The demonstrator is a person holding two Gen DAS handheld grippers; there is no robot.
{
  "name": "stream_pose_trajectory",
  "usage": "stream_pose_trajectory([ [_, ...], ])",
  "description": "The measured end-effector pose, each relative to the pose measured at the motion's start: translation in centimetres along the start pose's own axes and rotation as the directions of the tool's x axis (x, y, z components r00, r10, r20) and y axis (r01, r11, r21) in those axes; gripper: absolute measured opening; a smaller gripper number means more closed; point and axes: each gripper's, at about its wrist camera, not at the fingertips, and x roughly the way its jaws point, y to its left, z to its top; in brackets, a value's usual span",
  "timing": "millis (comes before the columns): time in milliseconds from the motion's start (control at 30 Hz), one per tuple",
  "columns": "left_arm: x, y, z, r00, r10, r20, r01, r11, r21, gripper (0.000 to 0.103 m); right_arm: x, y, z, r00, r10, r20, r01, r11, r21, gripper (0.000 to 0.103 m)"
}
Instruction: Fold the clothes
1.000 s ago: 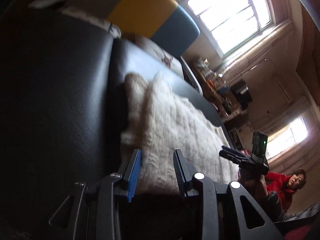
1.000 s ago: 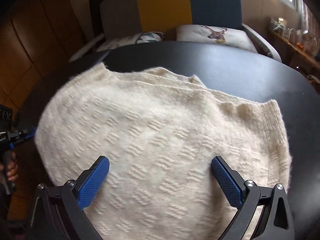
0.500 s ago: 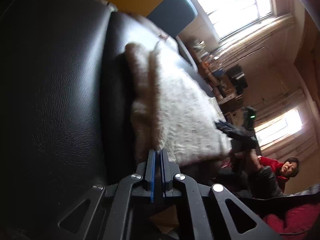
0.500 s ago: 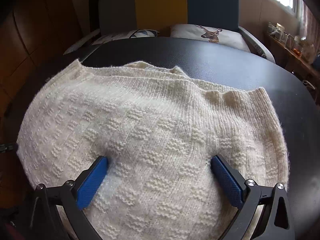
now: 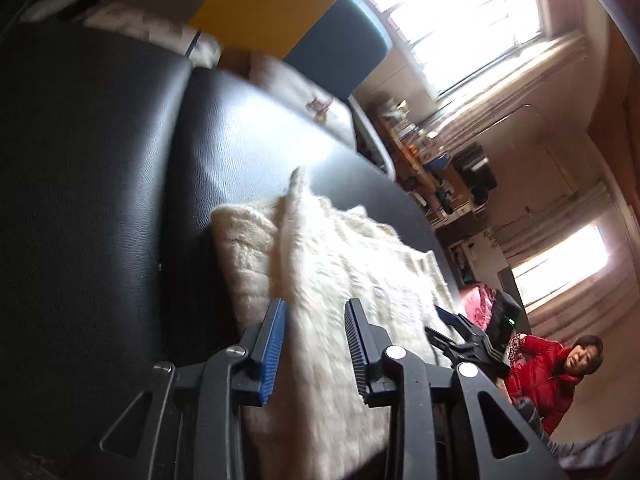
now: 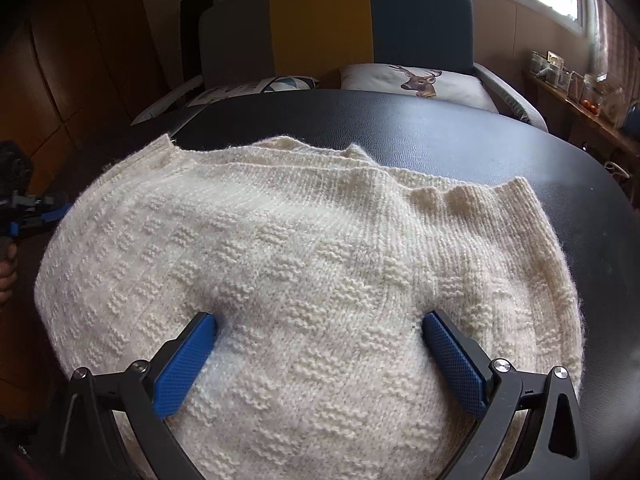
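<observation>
Left wrist view first: the left tool (image 5: 314, 320) is standing released, its blue pads apart on either side of the near left edge of the cream sweater (image 5: 328, 280) — half a second ago those same pads were pinched tight together at that edge, and a second ago they were apart as they are now. So a quick pinch-and-let-go is just finishing, and the edge it worked on is now lying doubled, a narrow flap showing over the layer beneath. Judging by that, the left side is being tidied or tucked rather than carried across; the big fold looks still undone.

Moving right, the sweater is lying spread over the black padded counter (image 5: 248, 152), its far hem nearer the striped chair (image 6: 360, 20) with the deer cushion (image 6: 416, 80).

Right wrist view: the right tool (image 6: 320, 334) is also released, jaws wide, both pad tips pressing lightly into the knit near the middle of the near edge. Compared with a second ago it is sitting lower and closer on the cloth, which is dimpling a little at the left pad. It is gripping nothing.

Containers — none are taking part; only some small jars on the far shelf (image 6: 576, 80) at right, contents too small to tell.
</observation>
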Motion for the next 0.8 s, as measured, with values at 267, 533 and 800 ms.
stream_pose_trajectory([
  [267, -0.5, 1.5, -3.7, 0.986, 0.165, 0.027, -0.163, 0.985, -0.063, 0.005, 0.3, -0.1, -0.2, 1.0, 0.011, 0.023, -0.01, 1.0, -0.011, 0.103],
  [533, 0.0, -2.0, -1.1, 0.976, 0.213, 0.048, -0.216, 0.973, 0.082, 0.02, 0.6, -0.2, 0.0, 0.999, 0.013, 0.031, -0.012, 1.0, -0.012, 0.103],
  [800, 4.2, -2.2, 4.3, 0.972, 0.233, -0.045, -0.223, 0.963, 0.151, 0.017, 0.6, -0.2, 0.1, 0.999, 0.018, 0.032, -0.018, 1.0, -0.016, 0.103],
])
